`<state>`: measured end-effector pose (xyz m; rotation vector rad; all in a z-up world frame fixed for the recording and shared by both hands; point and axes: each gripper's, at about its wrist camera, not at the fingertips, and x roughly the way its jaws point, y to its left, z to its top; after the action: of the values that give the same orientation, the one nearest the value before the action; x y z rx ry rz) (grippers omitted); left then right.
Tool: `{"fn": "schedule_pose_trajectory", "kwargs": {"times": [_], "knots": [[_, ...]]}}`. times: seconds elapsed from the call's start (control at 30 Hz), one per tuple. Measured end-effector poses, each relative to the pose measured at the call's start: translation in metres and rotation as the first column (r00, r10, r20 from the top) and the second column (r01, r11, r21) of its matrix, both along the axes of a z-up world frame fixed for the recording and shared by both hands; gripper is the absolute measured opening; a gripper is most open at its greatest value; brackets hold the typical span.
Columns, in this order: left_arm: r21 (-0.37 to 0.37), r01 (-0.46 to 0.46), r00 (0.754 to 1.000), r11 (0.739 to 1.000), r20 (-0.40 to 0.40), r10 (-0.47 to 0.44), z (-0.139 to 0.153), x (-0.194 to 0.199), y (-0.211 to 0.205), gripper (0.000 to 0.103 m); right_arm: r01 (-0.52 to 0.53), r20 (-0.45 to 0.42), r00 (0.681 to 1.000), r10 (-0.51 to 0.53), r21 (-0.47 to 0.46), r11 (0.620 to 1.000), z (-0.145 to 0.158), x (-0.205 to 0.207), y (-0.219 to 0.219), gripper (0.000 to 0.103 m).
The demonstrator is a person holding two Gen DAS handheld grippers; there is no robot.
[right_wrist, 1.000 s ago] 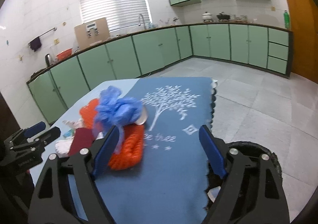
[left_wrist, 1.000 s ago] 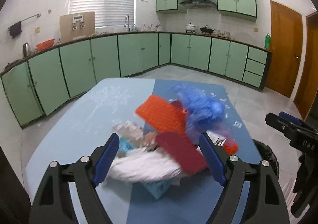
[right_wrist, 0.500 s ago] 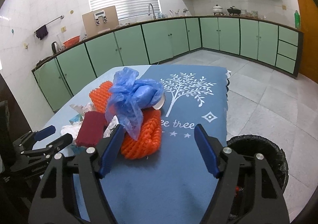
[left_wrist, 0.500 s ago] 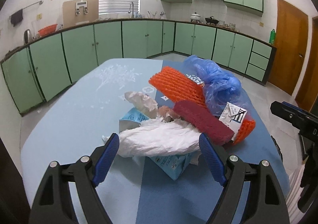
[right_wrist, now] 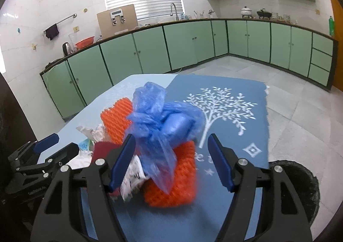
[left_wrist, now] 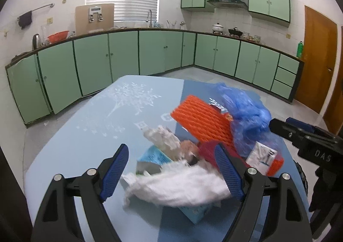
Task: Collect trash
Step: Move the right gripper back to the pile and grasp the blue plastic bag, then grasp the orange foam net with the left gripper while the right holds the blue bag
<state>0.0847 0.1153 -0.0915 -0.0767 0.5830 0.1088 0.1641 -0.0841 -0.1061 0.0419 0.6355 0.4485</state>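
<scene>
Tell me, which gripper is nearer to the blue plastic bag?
Right. The right gripper frames the blue plastic bag, jaws closing, not yet pressing. The left gripper is over the white tissue, beside it.

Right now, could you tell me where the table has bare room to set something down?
Bare: the light-blue cloth left of the trash pile, and the tree print right of it. The middle is crowded.

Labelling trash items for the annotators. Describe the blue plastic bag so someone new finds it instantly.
Start at the blue table cover printed with a white tree. On it lies a heap of trash, and the blue plastic bag sits on top of it, lying on orange foam netting. It is the only crumpled, see-through blue film there; its neighbours are ribbed orange foam, white paper and small cartons.
</scene>
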Motion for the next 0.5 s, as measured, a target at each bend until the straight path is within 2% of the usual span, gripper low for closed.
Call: {"fn": "schedule_pose_trajectory", "kwargs": {"times": [0.13,0.3,0.4,0.5], "knots": [[-0.01,-0.013,1.0,1.0,0.003,0.013,0.001,0.007,0.006,0.081,-0.02,-0.025,0.999,0.02,-0.002,1.0,-0.006,0.012,0.01,0.064],[-0.016,-0.011,1.0,1.0,-0.006,0.011,-0.002,0.013,0.006,0.081,-0.081,-0.07,0.994,0.083,0.041,0.996,-0.013,0.022,0.011,0.04],[-0.021,-0.008,1.0,1.0,-0.01,0.008,-0.003,0.015,0.005,0.081,-0.093,-0.049,0.994,0.095,0.042,0.995,-0.009,0.019,0.008,0.032],[-0.024,-0.002,1.0,1.0,-0.009,0.002,-0.003,0.014,0.002,0.081,-0.088,-0.027,0.996,0.09,0.057,0.994,-0.001,0.016,0.001,0.028]]}}
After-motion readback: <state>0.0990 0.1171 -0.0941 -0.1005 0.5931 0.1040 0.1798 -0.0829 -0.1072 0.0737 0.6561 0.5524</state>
